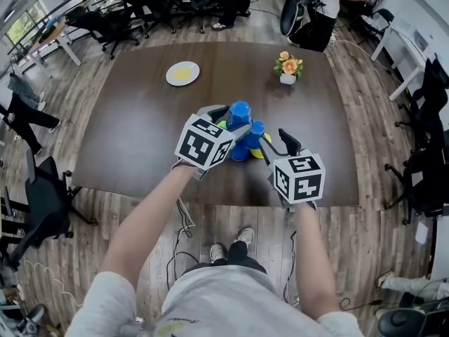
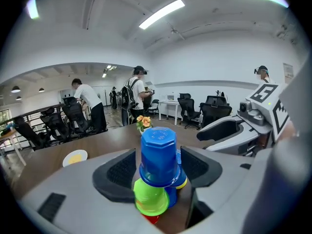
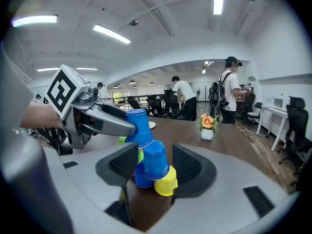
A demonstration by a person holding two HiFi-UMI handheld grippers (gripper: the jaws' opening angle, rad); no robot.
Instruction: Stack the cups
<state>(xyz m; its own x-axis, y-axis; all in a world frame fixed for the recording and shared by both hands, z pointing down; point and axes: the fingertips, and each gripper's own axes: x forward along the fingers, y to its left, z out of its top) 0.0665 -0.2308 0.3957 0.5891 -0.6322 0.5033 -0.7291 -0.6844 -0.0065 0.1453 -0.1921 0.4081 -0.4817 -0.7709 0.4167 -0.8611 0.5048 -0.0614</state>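
A small pyramid of upturned plastic cups stands on the brown table [image 1: 133, 135] near its front edge. The top blue cup [image 1: 239, 111] [image 2: 158, 152] [image 3: 138, 126] sits on a tilted green cup [image 2: 152, 199] and a second blue cup [image 3: 156, 161] [image 1: 257, 127]. Below them are a yellow cup [image 3: 165, 183], another blue cup [image 3: 140, 178] and a red one [image 2: 151, 219]. My left gripper [image 1: 230, 120] [image 2: 158, 167] straddles the top blue cup, jaws open with small gaps on both sides. My right gripper [image 1: 275, 143] [image 3: 155, 162] is open just right of the stack, and its pads press nothing.
A white plate [image 1: 182, 73] with something yellow lies at the far left of the table. A small pot of orange flowers [image 1: 288, 67] stands at the far right. Office chairs [image 1: 116, 20] and standing people surround the table.
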